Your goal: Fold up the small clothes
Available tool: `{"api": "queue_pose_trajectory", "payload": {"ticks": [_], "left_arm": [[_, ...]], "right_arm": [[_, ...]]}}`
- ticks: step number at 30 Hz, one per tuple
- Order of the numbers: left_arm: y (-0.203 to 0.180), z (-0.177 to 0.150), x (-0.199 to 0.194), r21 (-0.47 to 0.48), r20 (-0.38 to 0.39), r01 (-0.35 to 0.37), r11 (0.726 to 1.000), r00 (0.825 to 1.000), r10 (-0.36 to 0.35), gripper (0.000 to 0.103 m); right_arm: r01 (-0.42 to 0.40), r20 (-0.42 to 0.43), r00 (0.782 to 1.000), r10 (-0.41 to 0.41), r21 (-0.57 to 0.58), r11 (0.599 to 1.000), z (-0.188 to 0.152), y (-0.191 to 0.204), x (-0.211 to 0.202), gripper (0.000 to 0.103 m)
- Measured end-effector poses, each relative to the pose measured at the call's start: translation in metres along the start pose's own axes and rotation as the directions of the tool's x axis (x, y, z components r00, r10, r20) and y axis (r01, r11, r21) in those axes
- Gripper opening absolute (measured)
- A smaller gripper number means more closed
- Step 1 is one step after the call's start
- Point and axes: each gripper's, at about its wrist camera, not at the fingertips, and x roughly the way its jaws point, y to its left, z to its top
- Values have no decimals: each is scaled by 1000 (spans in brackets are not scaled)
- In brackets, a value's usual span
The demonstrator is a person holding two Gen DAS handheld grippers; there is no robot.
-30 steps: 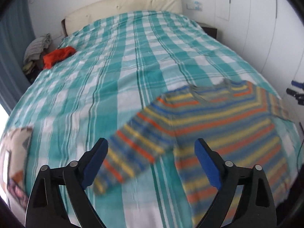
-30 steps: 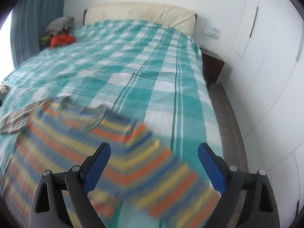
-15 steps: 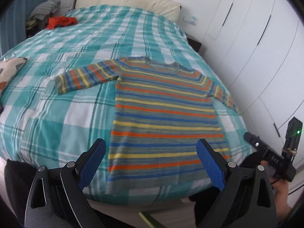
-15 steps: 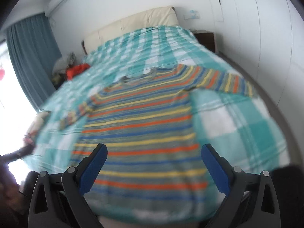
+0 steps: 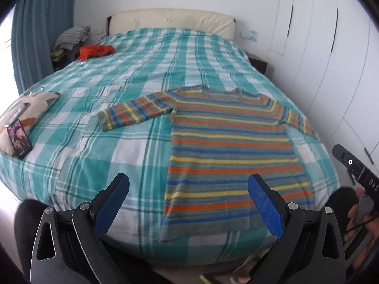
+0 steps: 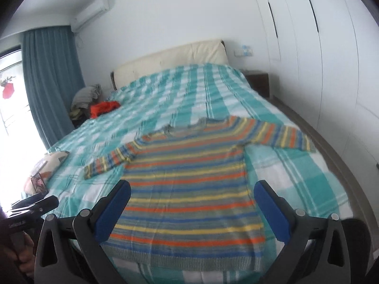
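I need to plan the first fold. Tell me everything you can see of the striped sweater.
The striped sweater looks knitted, with grey, orange, yellow and blue bands, long sleeves, a round neck and a ribbed grey hem. It lies flat and unfolded on the checked bedspread, hem at the bed's near edge, neck toward the headboard, both sleeves spread outward. Neither the left gripper nor the right gripper touches it; both are open.

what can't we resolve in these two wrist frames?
- Striped sweater hem: its right corner sits behind the left claw's finger in the left wrist view.
- Sweater's stripes and neckline: motion-blurred in the right wrist view.
- Phone screen: too small to read.
- Clothes pile beside the orange garment: too far to tell items apart.
- Right claw body: cut off by the bottom edge.
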Motion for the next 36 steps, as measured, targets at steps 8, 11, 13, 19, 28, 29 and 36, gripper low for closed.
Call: {"api": "queue_pose_trajectory", "payload": {"ticks": [8, 11, 13, 19, 28, 29, 36], "left_arm": [[42, -17, 47, -128, -71, 85, 988, 993, -94, 102], [67, -1, 77, -147, -32, 24, 989, 999, -29, 102], [82, 11, 102, -135, -14, -38, 990, 999, 36, 102], [128, 17, 175, -190, -34, -162, 968, 987, 158, 102], [135, -32, 195, -124, -56, -248, 961, 968, 243, 103], [137, -33, 194, -135, -58, -234, 963, 972, 228, 103], [138, -30, 198, -143, -61, -237, 961, 971, 230, 103]], "right_arm": [[52, -59, 997, -58, -98, 994, -11, -9, 38, 102], [174, -32, 984, -176, -60, 983, -2, -47, 61, 102], [228, -45, 972, -229, -25, 973, 3, -76, 79, 102], [345, -160, 925, -344, -27, 938, -4, -145, 154, 102], [336, -167, 926, -338, -42, 941, -46, -171, 180, 103], [329, -163, 930, -330, -36, 944, -46, -173, 179, 103], [324, -137, 936, -325, -35, 945, -48, -172, 180, 103]]}}
